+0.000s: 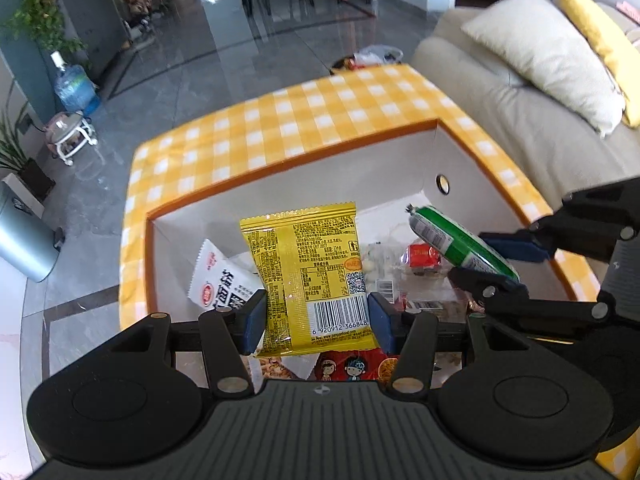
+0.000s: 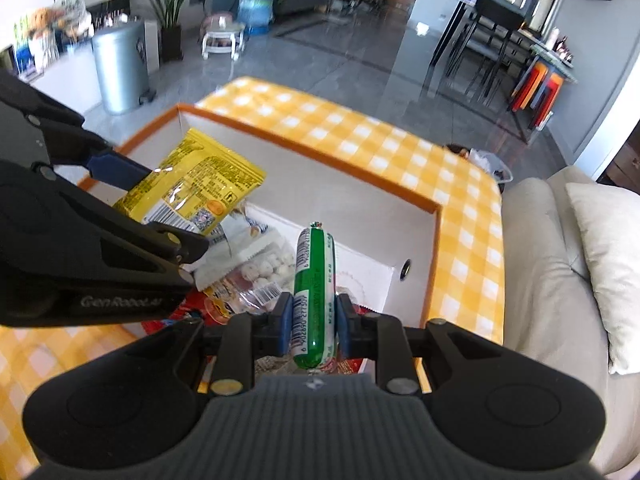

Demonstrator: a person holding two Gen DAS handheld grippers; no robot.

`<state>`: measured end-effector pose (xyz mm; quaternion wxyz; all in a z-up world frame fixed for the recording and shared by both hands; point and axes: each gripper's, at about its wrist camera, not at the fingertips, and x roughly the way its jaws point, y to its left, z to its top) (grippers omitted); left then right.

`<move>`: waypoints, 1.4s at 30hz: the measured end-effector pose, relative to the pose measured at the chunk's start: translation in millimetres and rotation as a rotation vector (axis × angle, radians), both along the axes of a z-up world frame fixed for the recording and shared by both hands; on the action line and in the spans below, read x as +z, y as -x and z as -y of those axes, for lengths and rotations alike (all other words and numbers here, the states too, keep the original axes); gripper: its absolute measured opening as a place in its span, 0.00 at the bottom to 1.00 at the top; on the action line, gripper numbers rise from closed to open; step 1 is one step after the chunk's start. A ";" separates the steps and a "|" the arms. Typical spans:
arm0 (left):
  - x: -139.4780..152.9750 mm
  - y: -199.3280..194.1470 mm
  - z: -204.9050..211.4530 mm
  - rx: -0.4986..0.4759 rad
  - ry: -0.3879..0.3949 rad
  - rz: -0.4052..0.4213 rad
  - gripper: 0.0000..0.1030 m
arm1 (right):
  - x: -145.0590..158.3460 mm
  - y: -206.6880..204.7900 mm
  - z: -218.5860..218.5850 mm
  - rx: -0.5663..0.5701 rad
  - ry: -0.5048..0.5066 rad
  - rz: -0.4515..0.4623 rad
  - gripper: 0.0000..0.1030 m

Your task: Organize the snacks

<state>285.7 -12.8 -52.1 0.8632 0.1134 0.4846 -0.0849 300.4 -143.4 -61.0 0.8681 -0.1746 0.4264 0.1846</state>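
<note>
Your left tool point(image 1: 316, 316) is clenched on a yellow snack packet point(image 1: 310, 276), its blue pads point(image 1: 256, 320) pressing the packet's two side edges near the barcode end. The packet stands upright between the fingers, printed back toward the camera, and hangs over the open box point(image 1: 280, 184).

Your right tool point(image 2: 312, 322) is clamped tight on a green sausage stick point(image 2: 314, 280), gripping it near its lower end so the rest points up and away from the fingers. From the left wrist view this sausage reaches in from the right, tilted, with its clipped tip over the box interior. The two tools are close together, both above the same box, and each shows in the other's camera.

Below them, the box has white inner walls, an orange rim and a round hole in one side wall. Inside it lie several loose snacks: a white packet point(image 1: 218, 276) with red and black print at the left, a clear bag of pale round sweets point(image 2: 262, 270), a small red packet point(image 1: 424, 256), and a red packet with cartoon faces point(image 1: 352, 366) nearest you.

The box sits on a bench covered by a yellow and white checked cloth point(image 1: 304, 120). A beige sofa point(image 1: 540, 132) with a white cushion point(image 1: 544, 56) stands just beside the bench on the right.
</note>
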 end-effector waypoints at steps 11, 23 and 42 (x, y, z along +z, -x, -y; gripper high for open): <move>-36.3 -27.6 -0.7 -0.011 -0.033 -0.121 0.59 | -34.9 -33.4 -10.1 0.043 0.086 -0.120 0.18; -44.9 -34.7 1.6 -0.013 -0.068 -0.159 0.68 | -51.7 -38.7 -11.4 0.060 0.120 -0.210 0.19; 51.7 36.3 -22.5 0.073 -0.017 0.220 0.78 | 43.5 16.9 17.2 -0.025 -0.102 0.089 0.85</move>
